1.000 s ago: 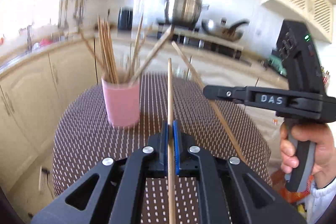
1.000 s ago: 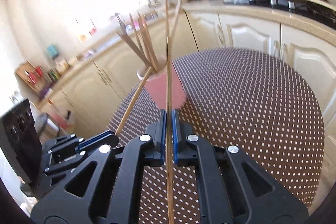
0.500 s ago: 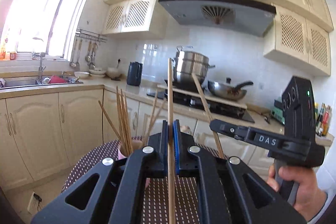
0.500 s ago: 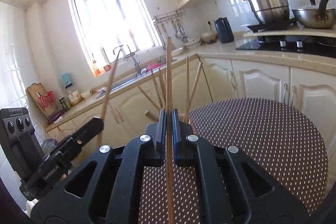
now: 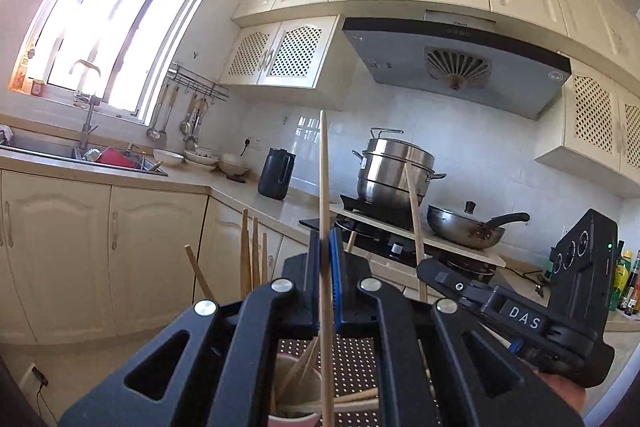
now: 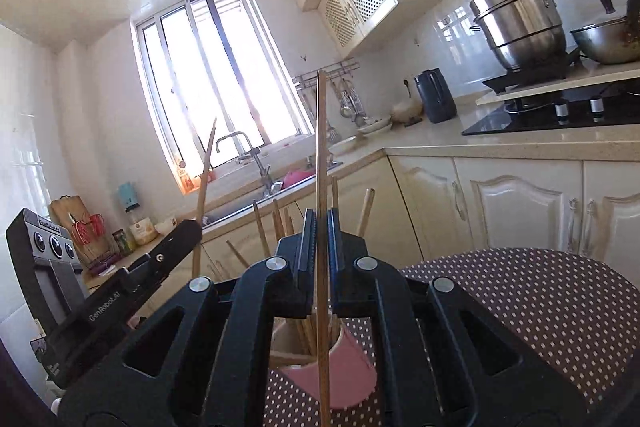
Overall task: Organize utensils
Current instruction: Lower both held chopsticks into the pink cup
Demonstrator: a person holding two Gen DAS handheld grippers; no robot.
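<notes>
My left gripper [image 5: 326,247] is shut on a wooden chopstick [image 5: 324,187] held upright over the pink cup [image 5: 296,417], which holds several chopsticks [image 5: 250,251]. My right gripper [image 6: 319,227] is shut on another upright chopstick [image 6: 321,147] directly above the same pink cup [image 6: 340,375]. Each gripper shows in the other's view: the right gripper [image 5: 424,269] with its chopstick [image 5: 414,211], the left gripper [image 6: 192,229] with its chopstick [image 6: 204,183]. The lower ends of both held chopsticks are level with the cup's mouth.
The cup stands on a round table with a brown dotted cloth [image 6: 520,299]. Behind are cream cabinets [image 5: 100,251], a sink [image 5: 60,151], a black kettle [image 5: 276,173], a steel pot [image 5: 394,171] and a wok [image 5: 464,227] on the stove.
Both grippers tilted upward from a downward look at the table, turning the chopsticks vertical, and came over the cup, which now sits beneath the jaws in both views.
</notes>
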